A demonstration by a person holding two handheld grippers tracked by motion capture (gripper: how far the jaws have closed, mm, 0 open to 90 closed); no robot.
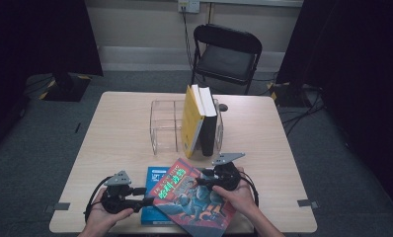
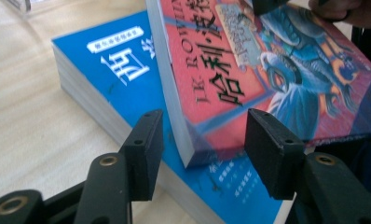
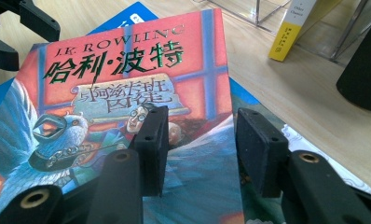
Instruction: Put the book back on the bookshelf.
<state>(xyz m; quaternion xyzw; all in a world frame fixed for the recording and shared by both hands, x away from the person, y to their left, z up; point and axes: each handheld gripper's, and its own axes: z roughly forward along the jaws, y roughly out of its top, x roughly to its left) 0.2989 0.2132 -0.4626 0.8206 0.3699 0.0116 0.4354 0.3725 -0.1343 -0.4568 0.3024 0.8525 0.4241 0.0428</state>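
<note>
A red illustrated paperback lies tilted over a blue book at the table's front edge. In the left gripper view its near corner is raised off the blue book. My left gripper stands open around that corner, and neither pad touches it. My right gripper is at the red book's right edge. In its own view, one jaw lies on the cover and the other past the edge, closed on the book.
Behind the books a clear acrylic rack holds an upright yellow book and a black book. A black folding chair stands beyond the wooden table. The table's front edge is just under my hands.
</note>
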